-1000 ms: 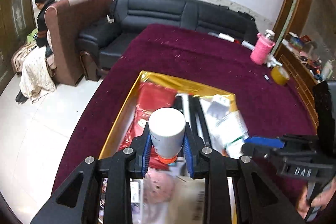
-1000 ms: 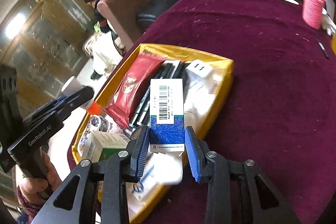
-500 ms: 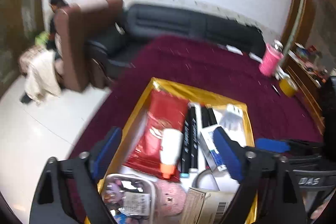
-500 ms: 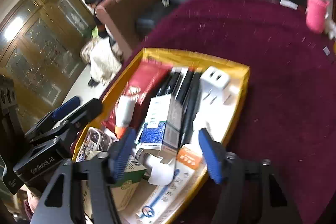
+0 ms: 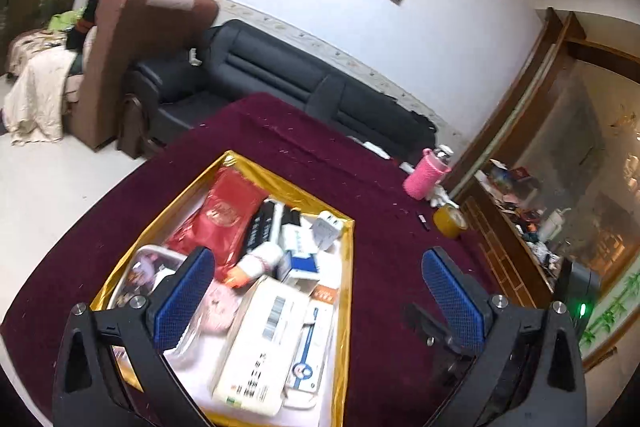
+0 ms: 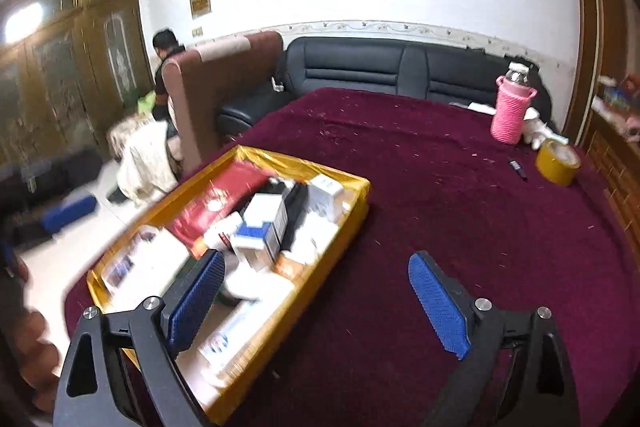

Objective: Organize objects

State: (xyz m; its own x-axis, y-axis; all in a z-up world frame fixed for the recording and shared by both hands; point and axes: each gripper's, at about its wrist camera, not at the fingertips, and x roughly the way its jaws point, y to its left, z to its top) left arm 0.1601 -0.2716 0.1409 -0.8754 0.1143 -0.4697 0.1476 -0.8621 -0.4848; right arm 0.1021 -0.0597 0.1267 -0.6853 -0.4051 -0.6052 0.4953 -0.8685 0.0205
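Both claws, left claw (image 5: 318,291) and right claw (image 6: 316,301), now gape empty; the white bottle (image 5: 256,264) and blue-and-white box (image 6: 256,233) have landed in the gold tray (image 6: 352,217), so both drops look finished.

In the right wrist view the gold tray (image 6: 352,187) is smeared by motion blur, so the boxes inside cannot be read. The left tongs' finger (image 5: 182,297) covers part of a clear container (image 5: 140,273) in the tray. The tray's near end is cut off by the lower edge. Clutter on the wooden sideboard (image 5: 516,195) is too small to identify.
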